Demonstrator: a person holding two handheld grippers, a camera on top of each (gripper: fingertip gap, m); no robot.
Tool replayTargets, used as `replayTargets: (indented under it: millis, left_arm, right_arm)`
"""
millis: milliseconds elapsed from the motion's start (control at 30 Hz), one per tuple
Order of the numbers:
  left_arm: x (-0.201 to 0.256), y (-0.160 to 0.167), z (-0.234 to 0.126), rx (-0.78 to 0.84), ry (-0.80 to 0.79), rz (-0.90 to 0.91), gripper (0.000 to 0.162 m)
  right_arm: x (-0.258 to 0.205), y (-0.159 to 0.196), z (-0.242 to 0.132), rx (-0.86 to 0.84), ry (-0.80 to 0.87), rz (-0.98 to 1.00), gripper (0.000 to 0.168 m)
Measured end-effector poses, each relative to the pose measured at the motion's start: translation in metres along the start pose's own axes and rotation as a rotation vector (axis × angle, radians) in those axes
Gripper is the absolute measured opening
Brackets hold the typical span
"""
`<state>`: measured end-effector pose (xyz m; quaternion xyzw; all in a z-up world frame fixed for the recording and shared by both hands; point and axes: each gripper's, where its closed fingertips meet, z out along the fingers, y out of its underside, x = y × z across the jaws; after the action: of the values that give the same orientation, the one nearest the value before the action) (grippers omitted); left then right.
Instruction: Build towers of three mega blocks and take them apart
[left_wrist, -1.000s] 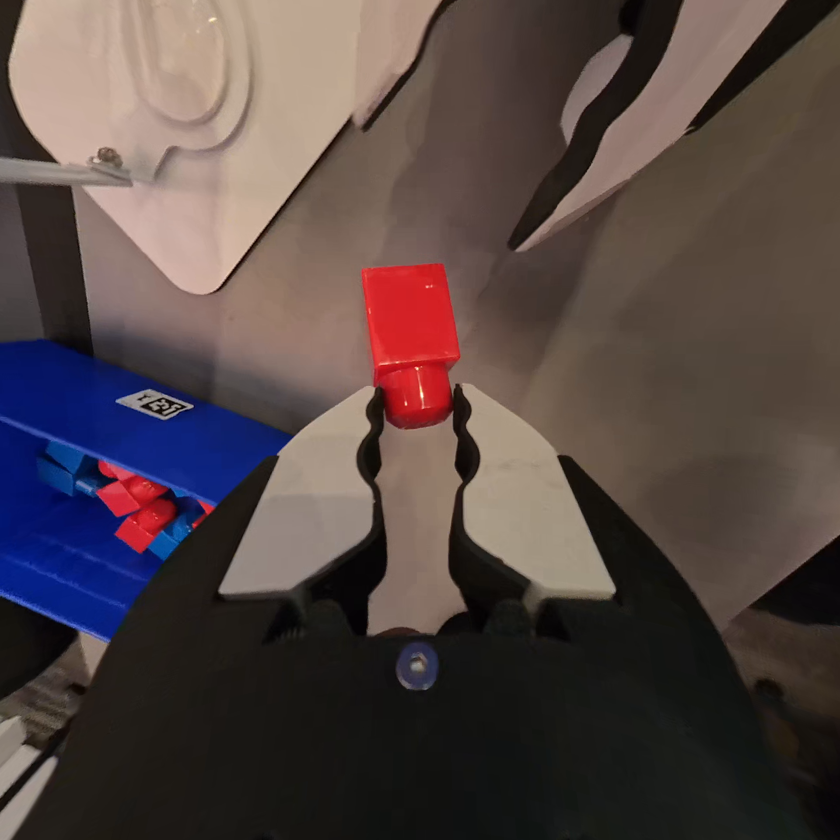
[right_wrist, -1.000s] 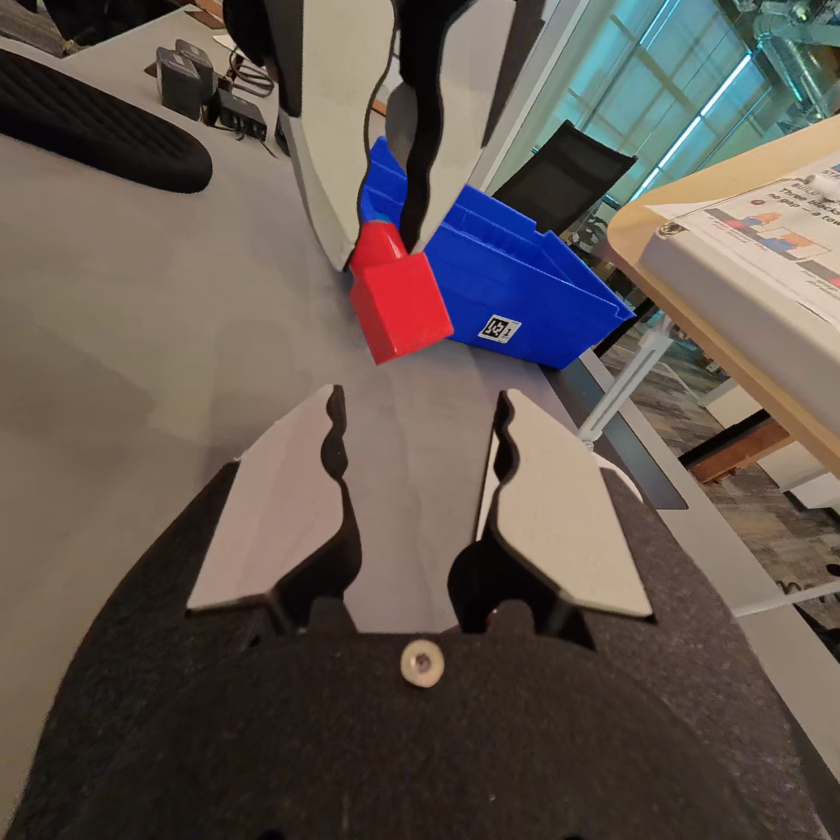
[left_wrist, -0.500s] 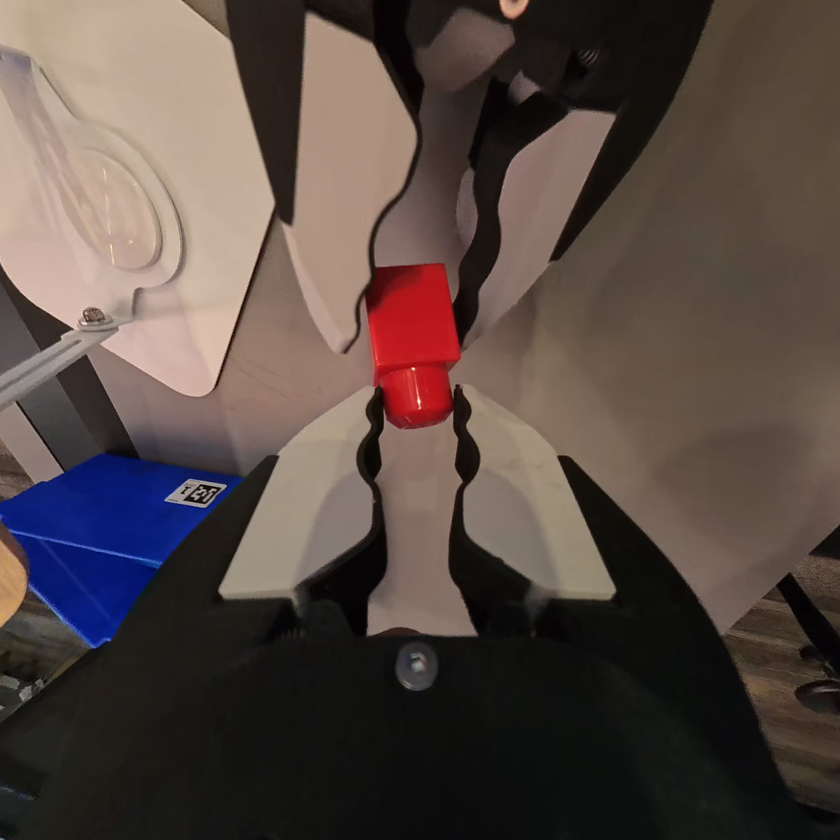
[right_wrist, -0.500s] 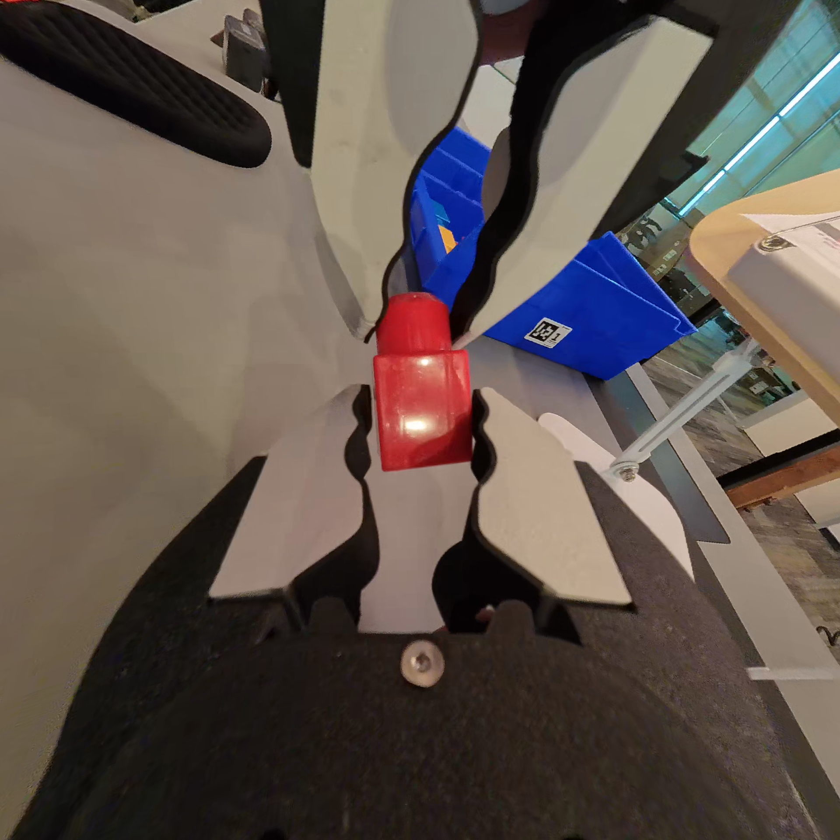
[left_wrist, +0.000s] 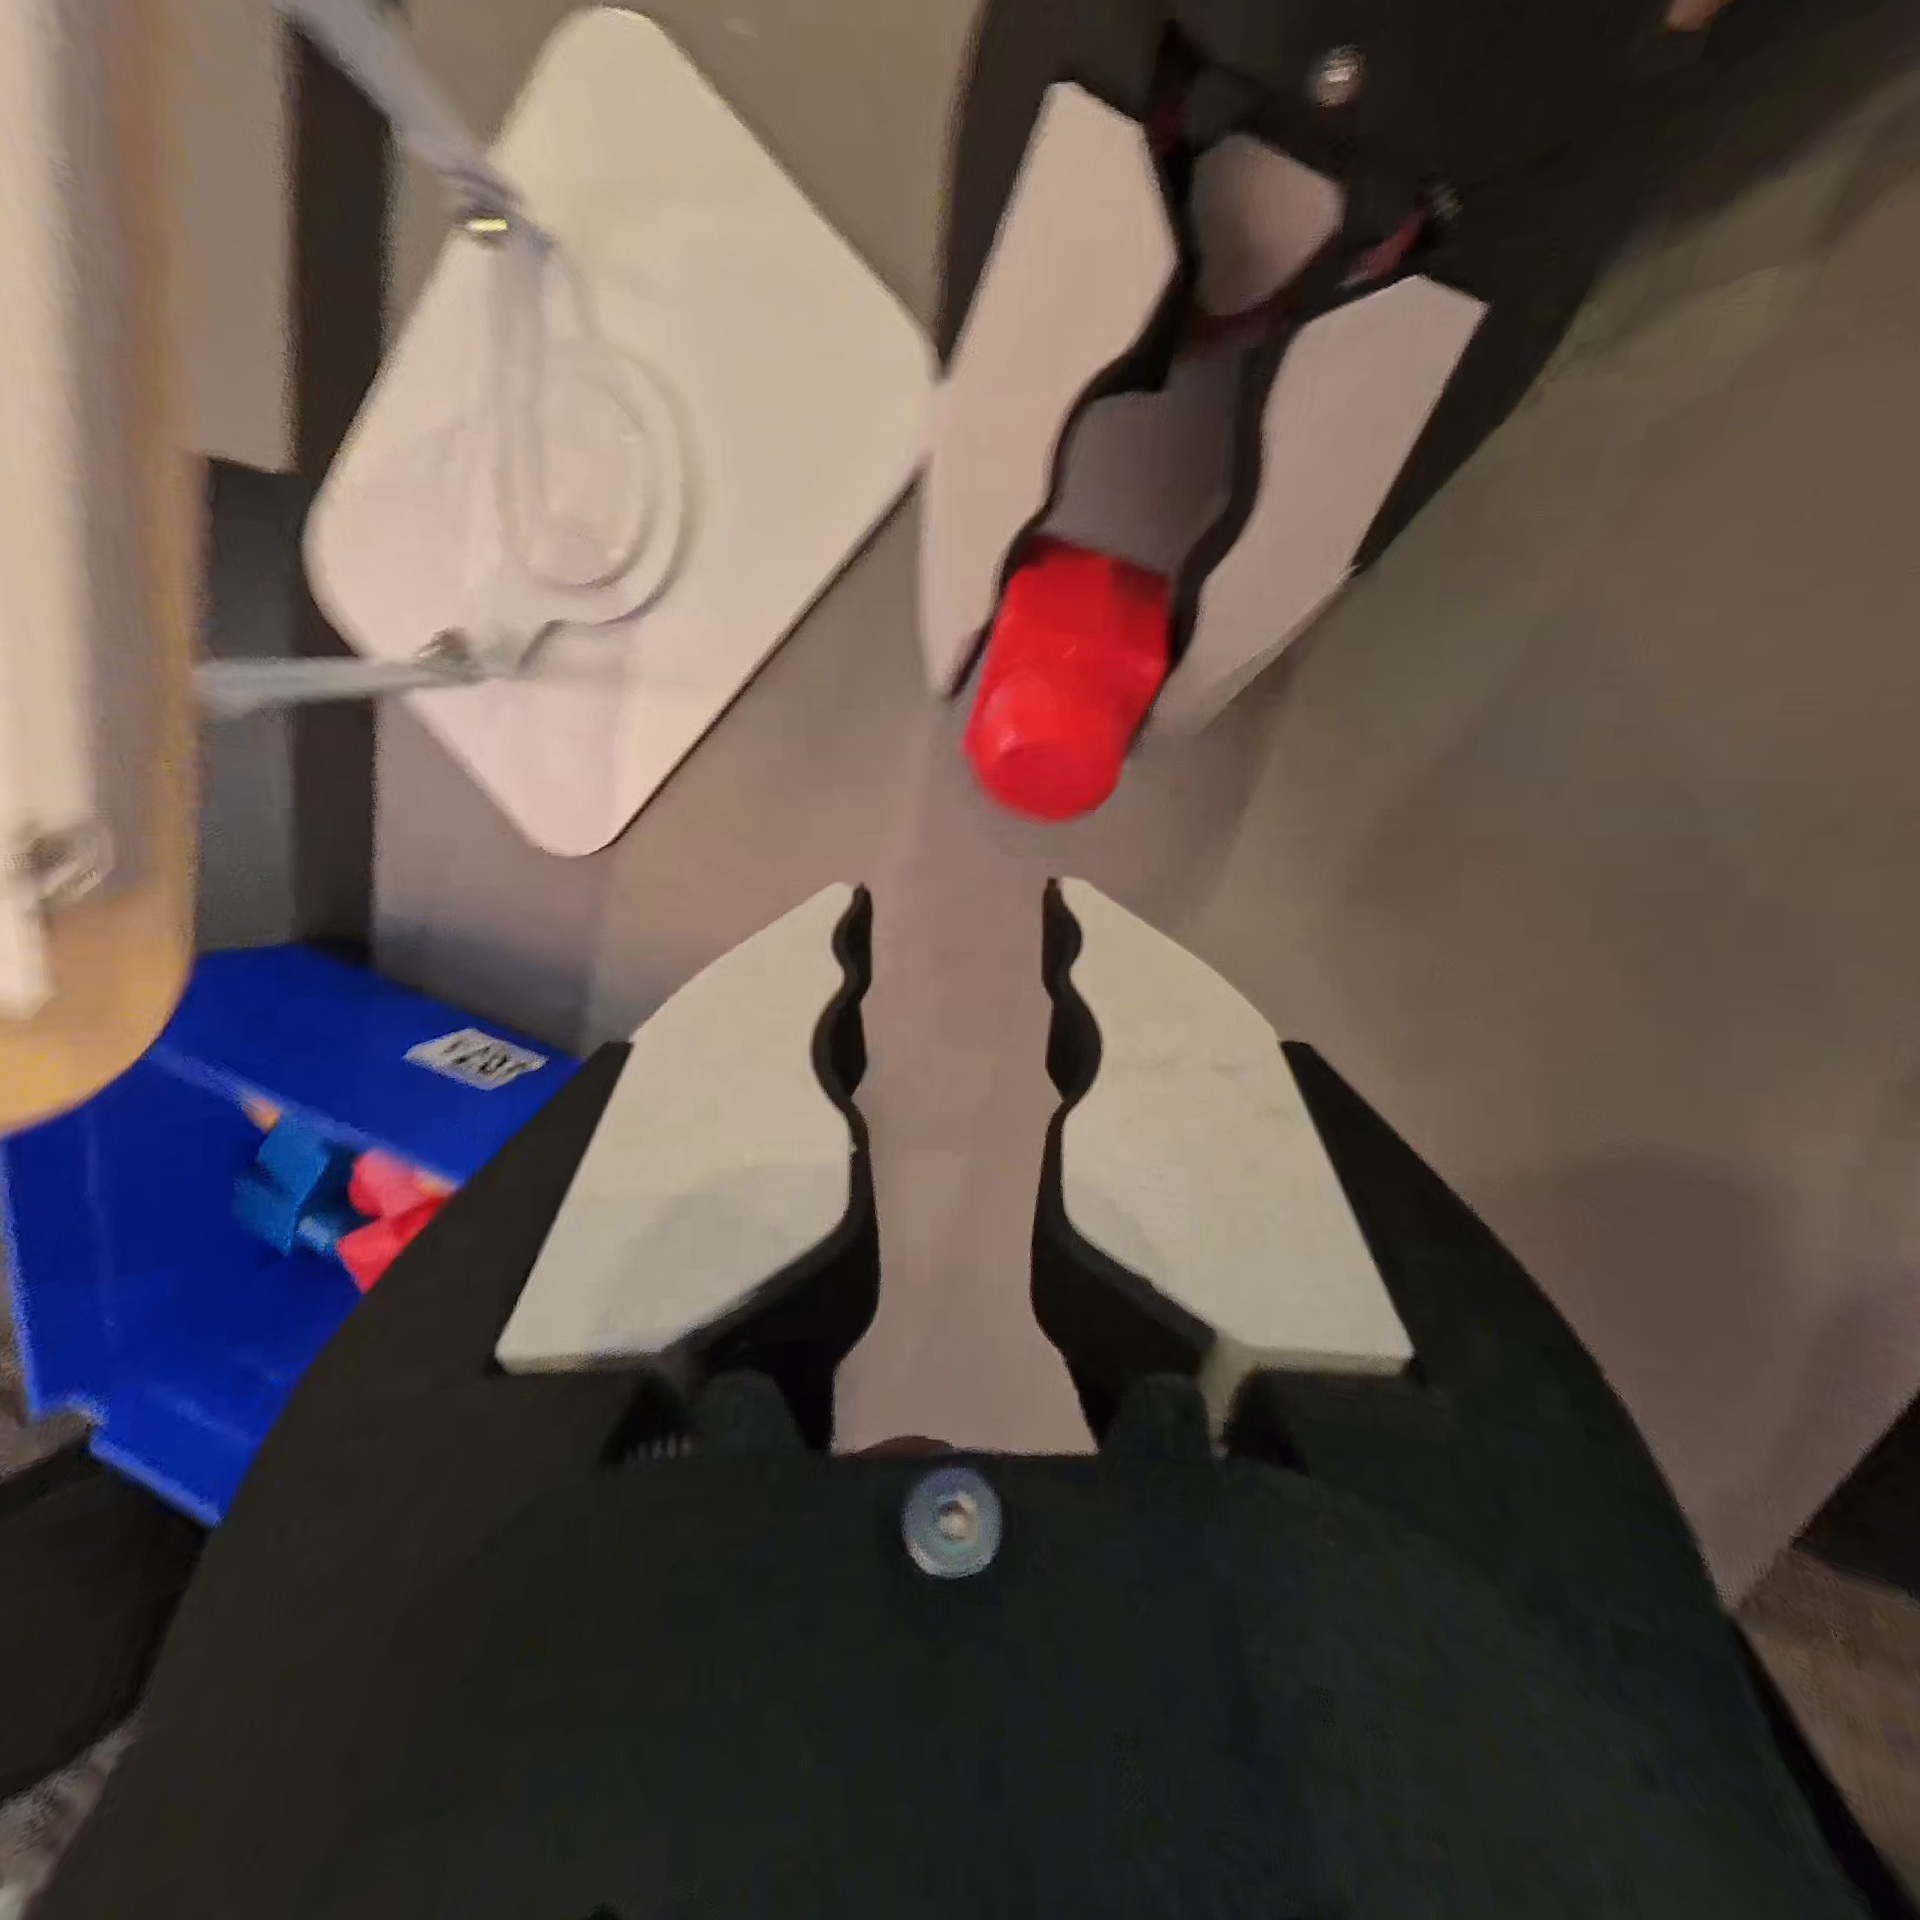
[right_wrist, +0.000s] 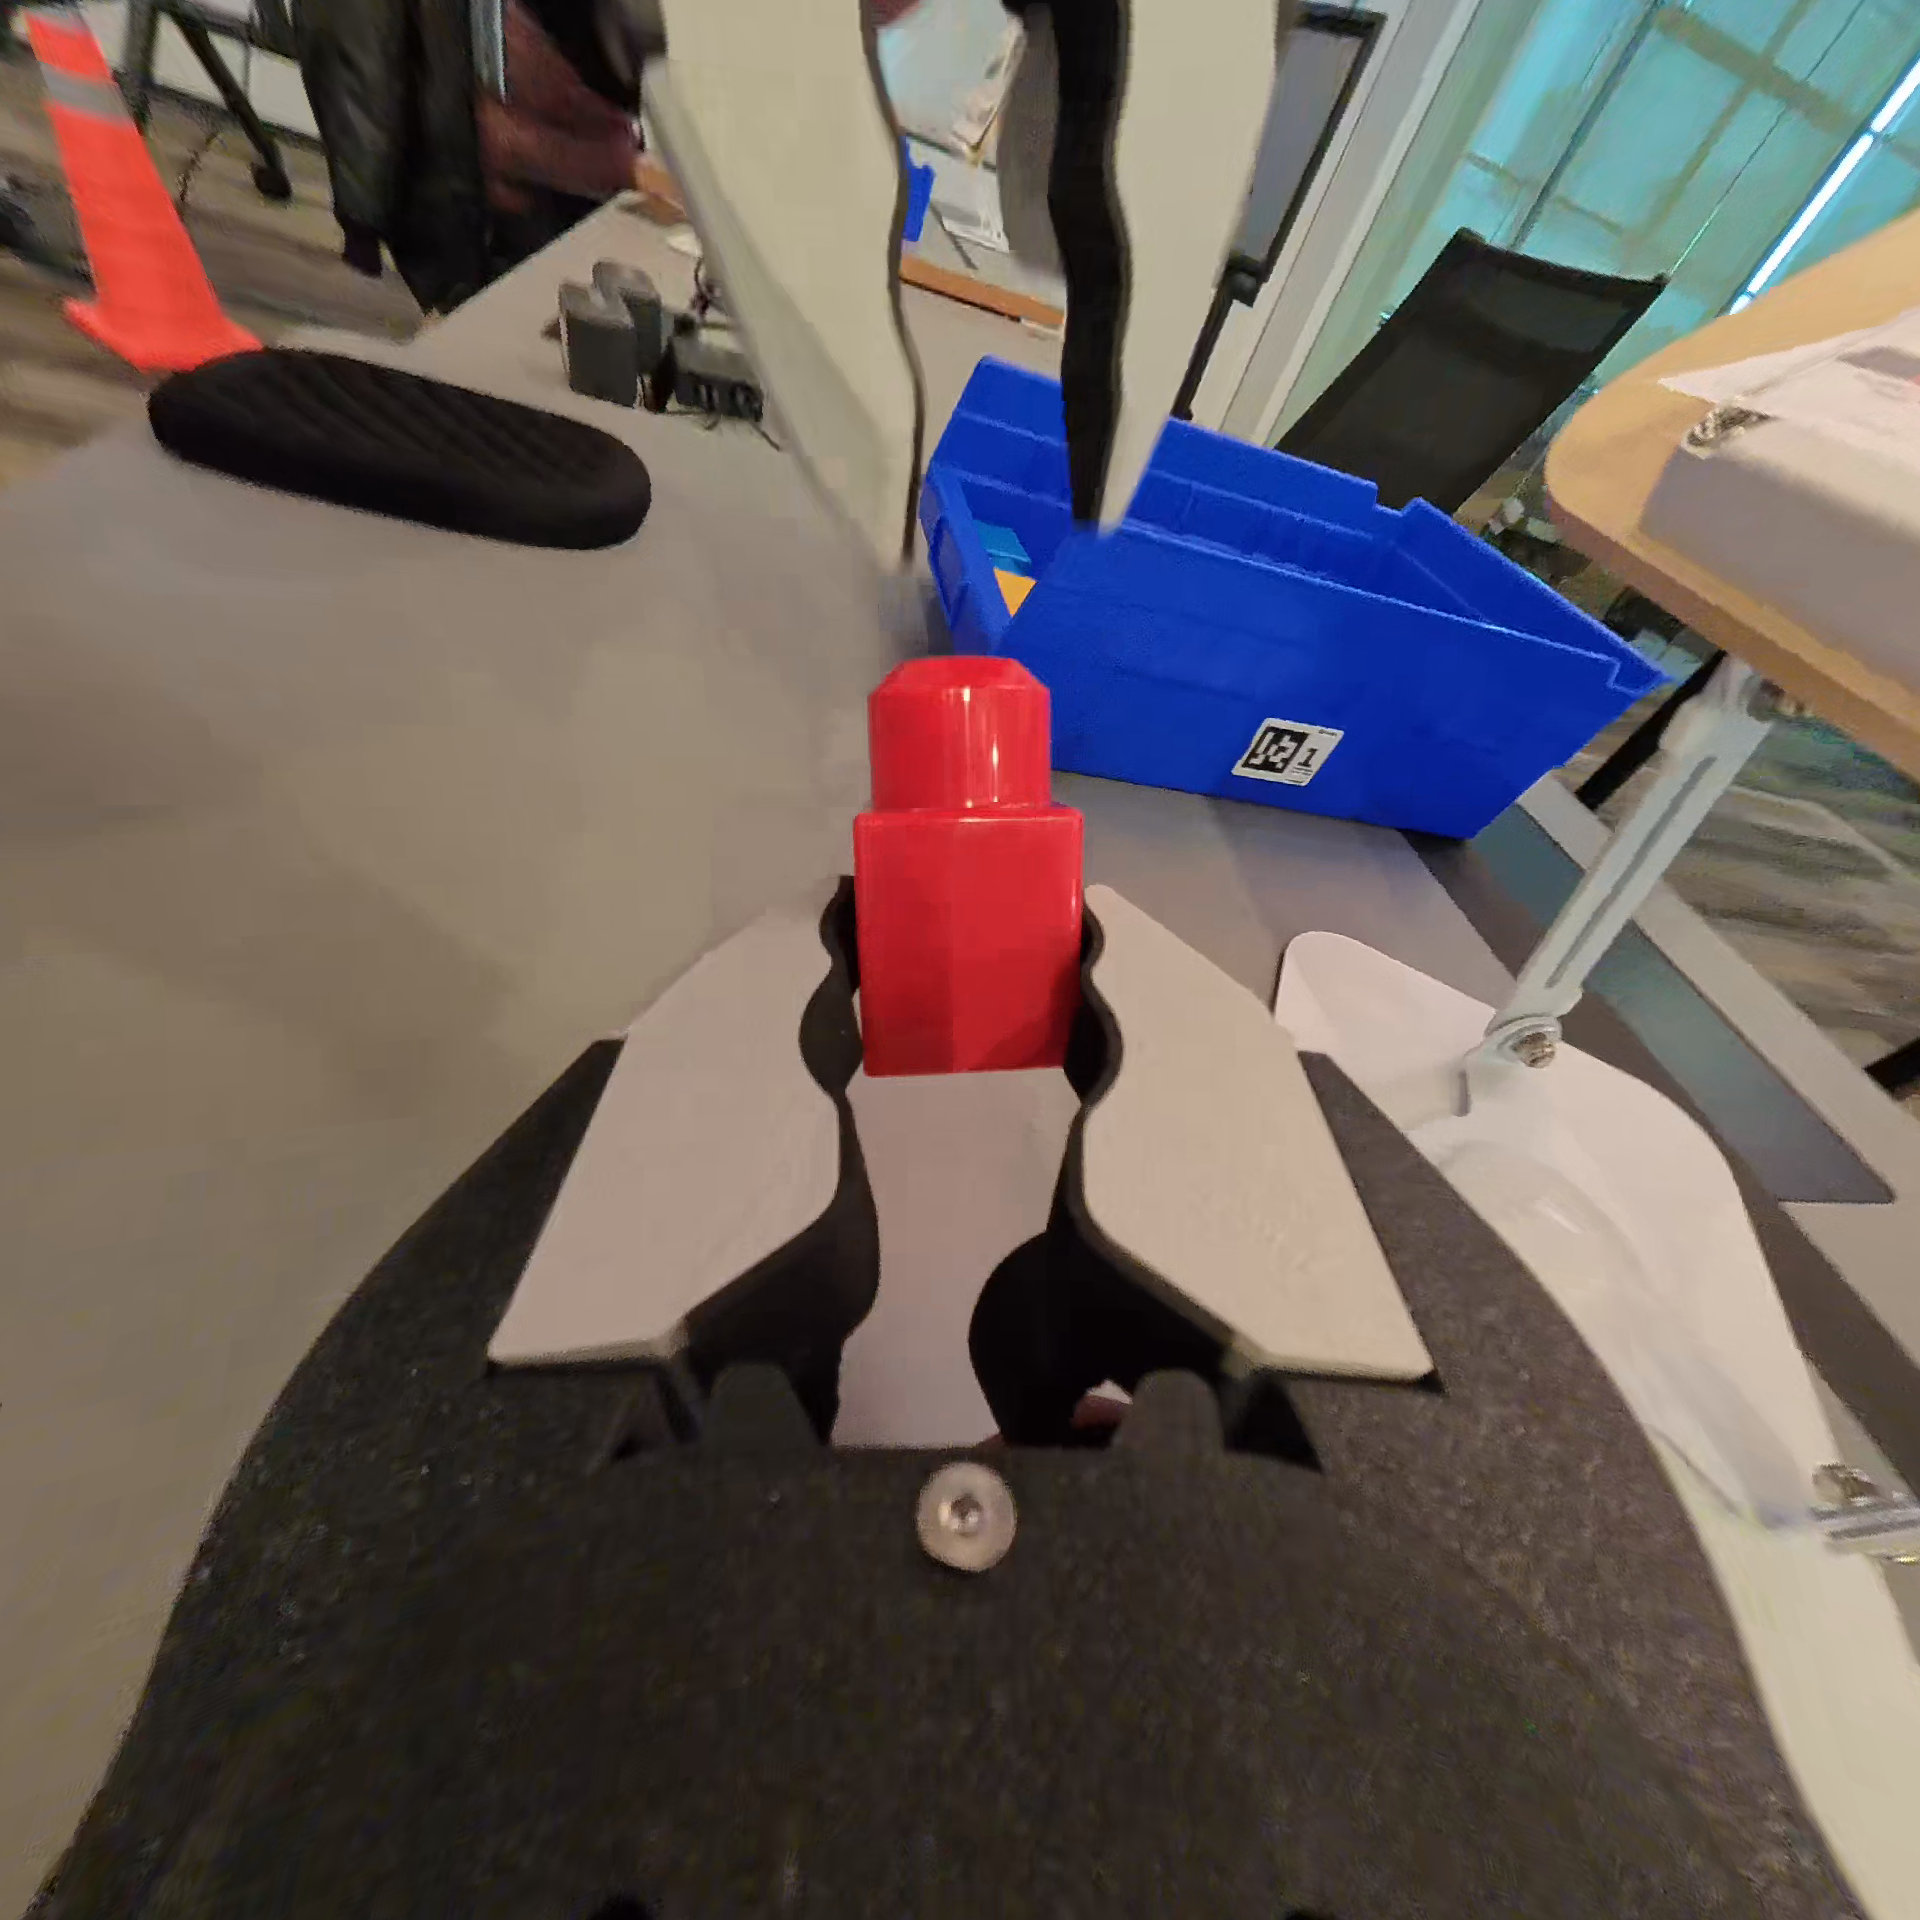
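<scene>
Right gripper (right_wrist: 966, 977) clamped the red block (right_wrist: 966, 894) by its flat body, stud forward, near the blue bin (right_wrist: 1299, 665); left gripper (left_wrist: 951, 997) stood narrowly parted, empty (block judged light, rigid, slick).

Probably an office: grey desk (right_wrist: 364, 748), mesh chair (right_wrist: 1475, 353), glass partitions (right_wrist: 1662, 156).

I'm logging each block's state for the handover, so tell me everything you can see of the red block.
The red block is one glossy plastic piece: a square body with a single round stud on top. The right claw grips the body's two sides, stud pointing away from its camera. It is held above the grey table, touching nothing else; the left claw is open and apart from it.
</scene>
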<state>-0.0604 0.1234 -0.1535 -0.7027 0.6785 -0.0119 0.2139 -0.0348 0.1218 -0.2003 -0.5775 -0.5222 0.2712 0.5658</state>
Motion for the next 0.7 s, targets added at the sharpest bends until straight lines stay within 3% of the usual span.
replayTargets:
  millis: [167,300,467,700]
  left_arm:
    - [-0.065,0.047,-0.053,0.145,-0.220,-0.257,0.030]
    - [-0.108,0.096,-0.064,0.179,-0.285,-0.425,0.031]
    - [-0.145,0.143,-0.028,0.118,-0.280,-0.527,0.035]
    - [-0.167,0.157,0.025,0.044,-0.220,-0.412,0.039]
  right_arm:
    - [0.009,-0.002,-0.005,0.046,-0.007,0.105,0.036]
    - [0.010,-0.003,-0.006,0.053,-0.011,0.113,0.036]
    - [0.010,-0.002,-0.006,0.046,-0.012,0.114,0.036]
    - [0.008,0.000,-0.005,0.032,-0.019,0.107,0.036]
